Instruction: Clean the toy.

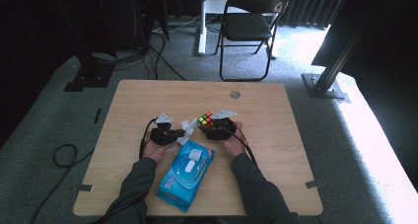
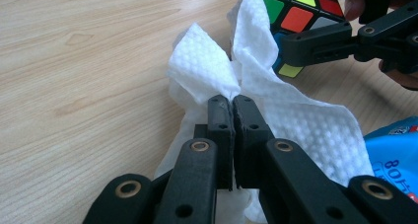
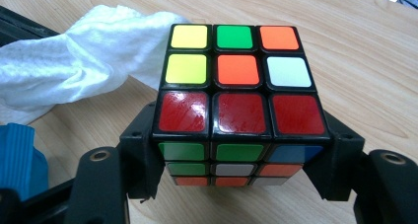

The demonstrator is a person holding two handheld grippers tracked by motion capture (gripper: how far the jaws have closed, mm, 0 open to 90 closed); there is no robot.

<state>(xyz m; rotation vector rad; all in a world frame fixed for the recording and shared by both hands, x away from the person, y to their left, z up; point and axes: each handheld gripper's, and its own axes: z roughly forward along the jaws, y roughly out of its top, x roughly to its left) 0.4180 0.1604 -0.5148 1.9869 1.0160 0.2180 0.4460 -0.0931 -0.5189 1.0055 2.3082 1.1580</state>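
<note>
While pinching limp wet wipe (image 2: 276,110) in left gripper (image 2: 231,103), clamps rigid cube (image 3: 239,100) by opposite sides in right gripper (image 3: 241,155), mid-desk.

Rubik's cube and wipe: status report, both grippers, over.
Left gripper shut on white wet wipe. Right gripper shut on Rubik's cube, wipe beside it. Blue wipes pack lies near the table edge, nothing blocking.

Place: lab/studio recording space
Clues: black curtains (image 1: 305,4), metal rig posts (image 1: 340,61), floor cables (image 1: 64,155), folding chair (image 1: 249,24), grey carpet (image 1: 49,110)
</note>
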